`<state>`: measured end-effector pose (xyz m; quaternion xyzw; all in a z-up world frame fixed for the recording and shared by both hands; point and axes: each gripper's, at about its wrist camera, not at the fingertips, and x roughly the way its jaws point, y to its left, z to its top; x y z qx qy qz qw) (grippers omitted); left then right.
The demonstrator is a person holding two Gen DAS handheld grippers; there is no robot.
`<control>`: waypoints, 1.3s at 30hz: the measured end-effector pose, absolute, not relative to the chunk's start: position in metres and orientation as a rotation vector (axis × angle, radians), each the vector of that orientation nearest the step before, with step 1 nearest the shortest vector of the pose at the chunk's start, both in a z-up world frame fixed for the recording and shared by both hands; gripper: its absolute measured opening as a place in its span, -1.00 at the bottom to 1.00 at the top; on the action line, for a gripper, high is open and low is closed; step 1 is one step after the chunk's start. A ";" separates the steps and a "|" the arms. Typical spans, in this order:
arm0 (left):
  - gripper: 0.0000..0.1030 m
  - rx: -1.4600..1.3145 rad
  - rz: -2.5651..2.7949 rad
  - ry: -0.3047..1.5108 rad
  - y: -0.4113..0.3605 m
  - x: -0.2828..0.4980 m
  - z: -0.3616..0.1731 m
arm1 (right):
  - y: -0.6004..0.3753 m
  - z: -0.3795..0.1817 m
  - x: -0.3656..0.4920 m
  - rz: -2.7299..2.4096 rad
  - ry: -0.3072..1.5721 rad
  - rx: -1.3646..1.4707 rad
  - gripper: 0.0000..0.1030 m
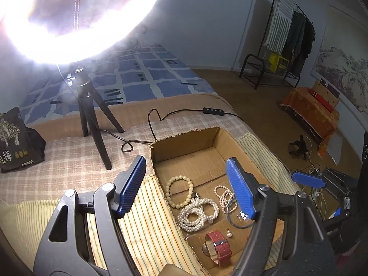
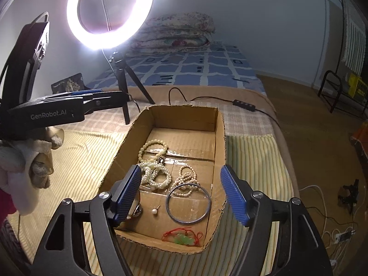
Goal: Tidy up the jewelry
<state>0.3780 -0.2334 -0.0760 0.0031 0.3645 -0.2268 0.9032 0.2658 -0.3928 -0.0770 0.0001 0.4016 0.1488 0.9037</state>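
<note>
An open cardboard box (image 2: 219, 135) (image 1: 184, 142) sits on the bed and holds jewelry: a pale bead bracelet (image 1: 179, 192) (image 2: 153, 148), a coiled white pearl strand (image 1: 197, 214) (image 2: 156, 174), a small pinkish pearl strand (image 1: 224, 197) (image 2: 186, 179), a clear bangle (image 2: 188, 203) (image 1: 239, 216), a pearl earring (image 2: 154, 211) (image 1: 229, 234), a red-strap watch (image 1: 217, 246) and a red-cord jade pendant (image 2: 182, 238). My left gripper (image 1: 186, 186) is open and empty above the box's left wall. My right gripper (image 2: 180, 194) is open and empty above the box's near end.
A ring light on a black tripod (image 2: 122, 78) (image 1: 92, 115) stands behind the box, its cable and switch (image 2: 245, 103) trailing right. A black bag (image 1: 16, 140) lies at left. Folded quilts (image 2: 174, 34) sit at the bed's far end. The bed edge drops to the floor on the right.
</note>
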 end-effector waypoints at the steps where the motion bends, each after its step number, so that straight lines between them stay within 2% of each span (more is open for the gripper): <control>1: 0.45 0.008 -0.468 0.754 -0.232 0.376 -0.075 | -0.392 -0.076 0.264 0.305 0.830 -0.003 0.38; 17: 0.45 0.023 -0.459 0.680 -0.196 0.315 -0.030 | -0.376 -0.035 0.219 0.229 0.791 -0.028 0.39; 21: 0.45 0.035 -0.453 0.650 -0.185 0.296 -0.019 | -0.370 -0.024 0.204 0.188 0.764 -0.052 0.57; 29: 0.46 0.019 -0.439 0.618 -0.158 0.260 -0.003 | -0.355 -0.005 0.174 0.149 0.729 -0.068 0.57; 31: 0.48 0.022 -0.430 0.605 -0.150 0.250 0.000 | -0.350 -0.001 0.168 0.132 0.721 -0.075 0.57; 33: 0.60 0.029 -0.426 0.593 -0.143 0.239 0.003 | -0.346 0.002 0.162 0.121 0.712 -0.082 0.57; 39: 0.61 0.055 -0.400 0.575 -0.125 0.212 0.008 | -0.336 0.012 0.145 0.080 0.675 -0.088 0.57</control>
